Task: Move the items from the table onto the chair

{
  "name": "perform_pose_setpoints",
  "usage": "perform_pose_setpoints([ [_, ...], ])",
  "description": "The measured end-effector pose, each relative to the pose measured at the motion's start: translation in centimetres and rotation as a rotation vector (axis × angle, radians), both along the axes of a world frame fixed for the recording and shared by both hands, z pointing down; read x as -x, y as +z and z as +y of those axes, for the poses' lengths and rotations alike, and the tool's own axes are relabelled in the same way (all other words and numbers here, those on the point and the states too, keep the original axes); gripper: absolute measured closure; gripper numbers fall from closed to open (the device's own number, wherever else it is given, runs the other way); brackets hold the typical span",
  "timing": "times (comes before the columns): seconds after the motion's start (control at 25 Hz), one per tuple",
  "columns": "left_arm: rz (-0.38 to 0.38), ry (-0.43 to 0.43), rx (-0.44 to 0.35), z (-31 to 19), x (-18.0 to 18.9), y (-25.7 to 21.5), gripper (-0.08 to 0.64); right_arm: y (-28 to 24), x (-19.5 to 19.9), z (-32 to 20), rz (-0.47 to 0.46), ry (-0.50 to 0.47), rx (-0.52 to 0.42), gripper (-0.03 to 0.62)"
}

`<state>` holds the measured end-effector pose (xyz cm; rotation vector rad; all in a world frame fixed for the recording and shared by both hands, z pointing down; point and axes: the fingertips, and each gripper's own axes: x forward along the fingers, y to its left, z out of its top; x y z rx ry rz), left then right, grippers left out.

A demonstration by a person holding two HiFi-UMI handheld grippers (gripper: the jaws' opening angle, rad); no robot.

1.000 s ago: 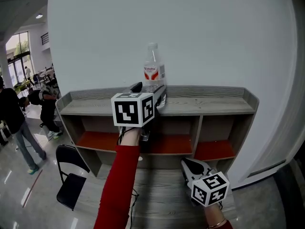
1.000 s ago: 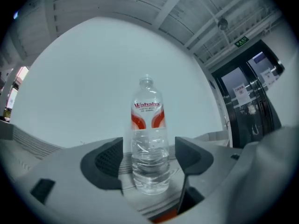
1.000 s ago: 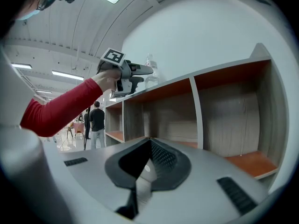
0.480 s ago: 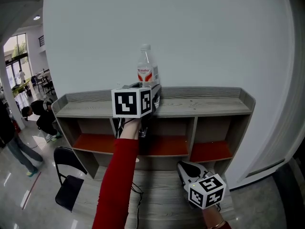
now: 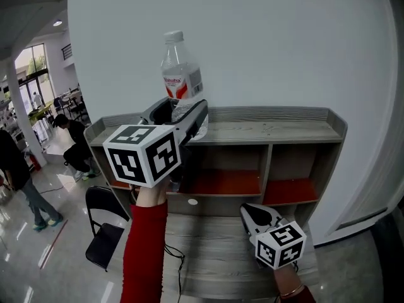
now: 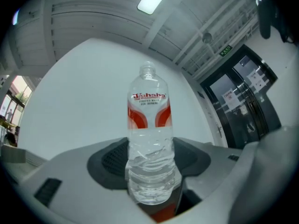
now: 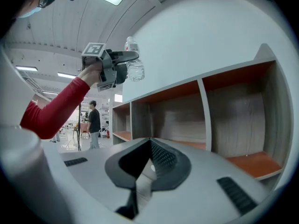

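A clear water bottle (image 5: 182,74) with a red and white label hangs in the air above the grey table top (image 5: 271,131). My left gripper (image 5: 183,113) is shut on its lower body, and the jaws are still closing a little on it. In the left gripper view the bottle (image 6: 149,139) stands upright between both pads. A black folding chair (image 5: 104,232) stands on the floor at the lower left. My right gripper (image 5: 251,213) hangs low in front of the shelves, shut and empty, its pads (image 7: 161,160) meeting. The right gripper view also shows the raised bottle (image 7: 134,62).
The table has open compartments with orange floors (image 5: 224,183) under its top, against a white wall. A black cable (image 5: 175,257) lies on the wooden floor. People (image 5: 22,175) stand in the hall at the far left.
The left gripper has lifted the bottle off the table top and drawn it up and nearer to me. The right gripper has barely moved.
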<state>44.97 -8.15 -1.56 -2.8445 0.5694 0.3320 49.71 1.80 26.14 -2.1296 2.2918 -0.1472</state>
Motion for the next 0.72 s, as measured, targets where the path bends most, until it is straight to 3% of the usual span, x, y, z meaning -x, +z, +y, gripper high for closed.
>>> perform_pose_setpoints([
  [0.12, 0.022, -0.02, 0.04, 0.7, 4.9, 1.5, 0.267, 0.0, 2.6, -0.2, 0.001, -0.061, 0.003, 0.58],
  [0.52, -0.008, -0.354, 0.13, 1.2, 21.4, 11.2, 0.267, 1.5, 14.7, -1.4, -0.016, -0.352, 0.028, 0.58],
  [0.72, 0.014, -0.457, 0.18, 1.4, 28.7, 15.9, 0.267, 2.2, 22.0, -3.0, 0.013, -0.476, 0.049, 0.58],
])
